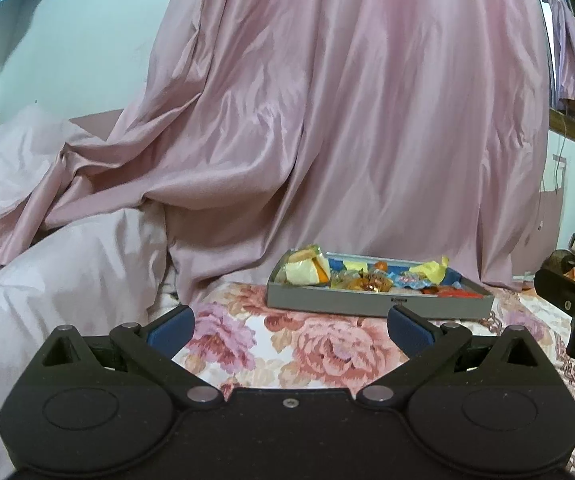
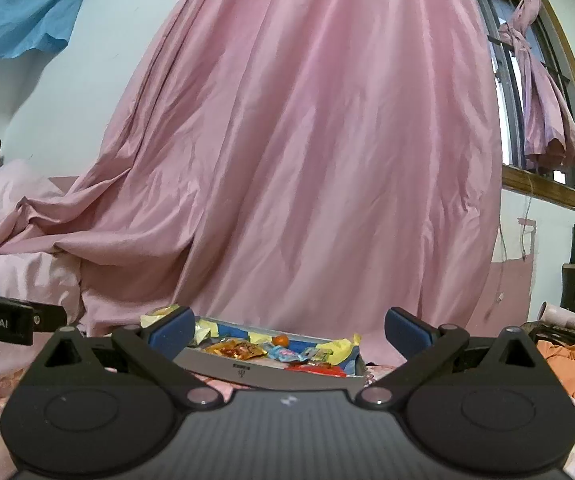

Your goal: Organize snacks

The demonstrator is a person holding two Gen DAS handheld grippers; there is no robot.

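Left gripper (image 1: 290,330): jaws spread wide, nothing between the blue pads, held low over the floral bedspread (image 1: 319,344). Right gripper (image 2: 287,332): jaws equally wide, empty, positioned just in front of the grey tray (image 2: 271,374). Seen from the left wrist, the tray rests on the bedspread beyond the fingertips, slightly right of centre. Wrapped snacks (image 1: 371,280) fill the tray: yellow, orange, blue and red packets in a loose heap. Behind the tray hangs a pink curtain (image 1: 347,120), with white bedding (image 1: 67,280) bunched at left.
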